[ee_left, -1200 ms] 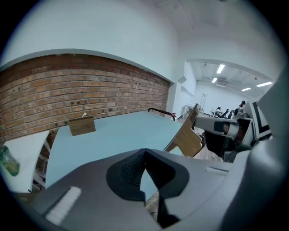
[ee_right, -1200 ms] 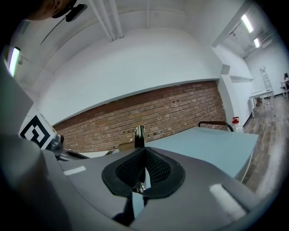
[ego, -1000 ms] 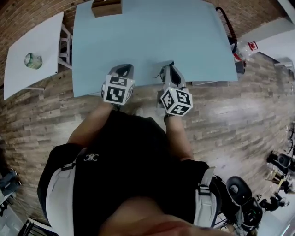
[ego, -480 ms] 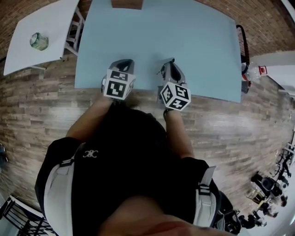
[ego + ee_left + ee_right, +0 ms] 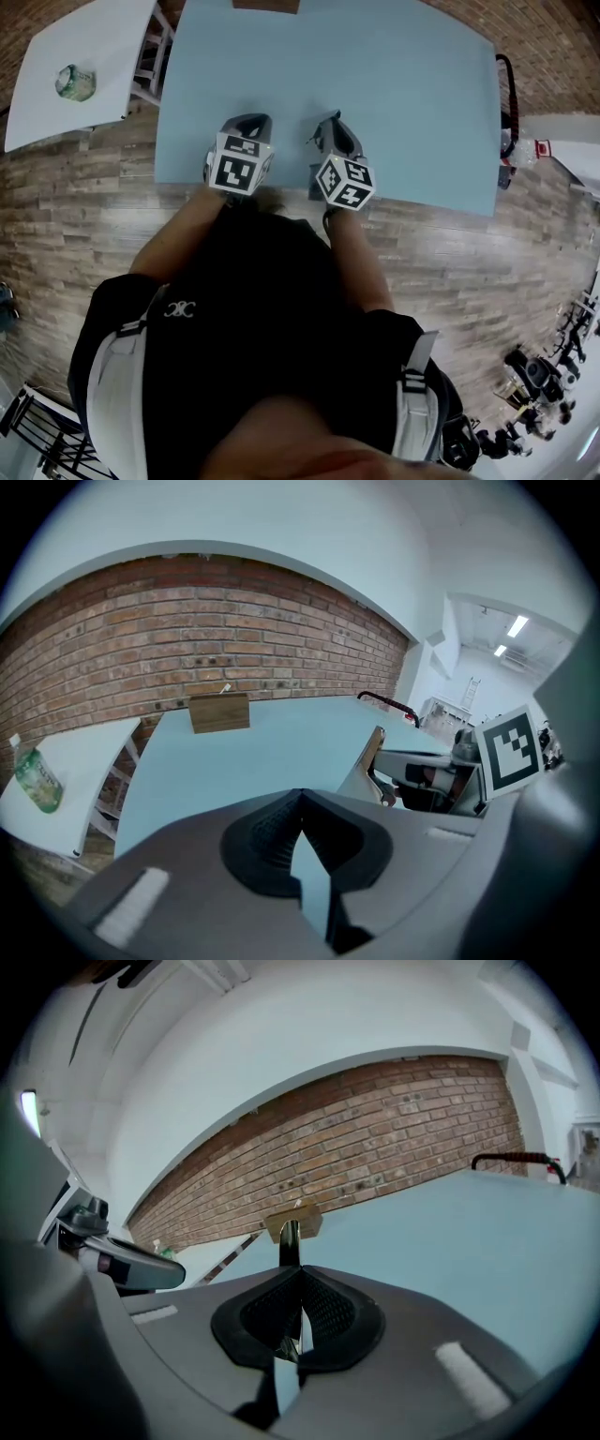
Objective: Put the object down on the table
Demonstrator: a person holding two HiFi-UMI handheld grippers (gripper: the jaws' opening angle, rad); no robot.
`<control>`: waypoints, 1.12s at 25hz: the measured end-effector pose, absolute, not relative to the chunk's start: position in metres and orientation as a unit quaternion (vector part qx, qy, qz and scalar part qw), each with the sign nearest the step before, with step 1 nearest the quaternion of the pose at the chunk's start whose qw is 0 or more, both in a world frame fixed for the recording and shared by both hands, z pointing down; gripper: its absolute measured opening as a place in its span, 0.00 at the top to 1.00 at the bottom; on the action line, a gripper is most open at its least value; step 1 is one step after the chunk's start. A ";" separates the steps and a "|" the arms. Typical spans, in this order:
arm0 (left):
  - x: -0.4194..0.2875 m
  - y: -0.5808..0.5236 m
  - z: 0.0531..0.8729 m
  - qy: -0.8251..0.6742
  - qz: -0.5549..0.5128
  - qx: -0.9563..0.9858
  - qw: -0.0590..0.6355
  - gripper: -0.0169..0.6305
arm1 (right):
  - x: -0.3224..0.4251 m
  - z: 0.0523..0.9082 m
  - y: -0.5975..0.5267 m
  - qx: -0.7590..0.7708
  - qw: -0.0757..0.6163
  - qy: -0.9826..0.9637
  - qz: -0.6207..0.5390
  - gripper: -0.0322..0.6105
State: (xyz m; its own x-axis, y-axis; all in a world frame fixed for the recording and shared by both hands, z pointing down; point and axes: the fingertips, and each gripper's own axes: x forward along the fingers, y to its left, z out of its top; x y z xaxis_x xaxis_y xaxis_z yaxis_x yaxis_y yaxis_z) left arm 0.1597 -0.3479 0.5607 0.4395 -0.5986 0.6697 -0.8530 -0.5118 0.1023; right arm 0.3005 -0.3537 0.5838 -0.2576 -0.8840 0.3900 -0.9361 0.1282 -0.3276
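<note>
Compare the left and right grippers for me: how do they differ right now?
Load: the right gripper is shut on a thin metal strip that sticks out past its jaws; the left gripper is shut on nothing.
Pose: the right gripper's cube sits corner-on in the head view; the left gripper's cube looks squarer.
Both are at the table's near edge.

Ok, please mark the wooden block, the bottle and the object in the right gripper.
wooden block [image 5: 220, 713]: left gripper view, front face.
bottle [image 5: 36, 779]: left gripper view, its body.
held object [image 5: 289, 1241]: right gripper view, end past the jaws.
</note>
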 end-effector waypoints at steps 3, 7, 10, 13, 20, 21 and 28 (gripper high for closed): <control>0.159 -0.353 0.566 -0.437 0.294 0.820 0.224 0.97 | 0.291 0.600 -0.359 0.590 0.027 -0.746 0.308 0.92; 0.153 -0.356 0.578 -0.425 0.296 0.819 0.247 0.97 | 0.288 0.621 -0.360 0.584 -0.037 -0.706 0.398 0.92; 0.149 -0.359 0.581 -0.419 0.300 0.819 0.252 0.97 | 0.288 0.633 -0.362 0.586 -0.072 -0.680 0.434 0.92; 0.147 -0.362 0.585 -0.415 0.303 0.820 0.253 0.97 | 0.285 0.640 -0.365 0.582 -0.086 -0.670 0.453 0.92; 0.146 -0.361 0.592 -0.401 0.303 0.822 0.268 0.97 | 0.301 0.670 -0.364 0.591 -0.159 -0.560 0.558 0.92; 0.146 -0.360 0.593 -0.399 0.302 0.821 0.273 0.97 | 0.305 0.677 -0.364 0.593 -0.174 -0.533 0.578 0.92; 0.141 -0.353 0.602 -0.395 0.301 0.819 0.287 0.97 | 0.317 0.700 -0.363 0.609 -0.181 -0.467 0.615 0.90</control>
State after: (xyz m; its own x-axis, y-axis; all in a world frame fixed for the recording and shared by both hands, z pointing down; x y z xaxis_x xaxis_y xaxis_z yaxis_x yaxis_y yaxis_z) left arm 0.1409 -0.3534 0.6015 0.5073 -0.4735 0.7200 -0.8194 -0.5237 0.2329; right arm 0.3167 -0.3628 0.7003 -0.1927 -0.7913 0.5802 -0.3457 -0.4987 -0.7949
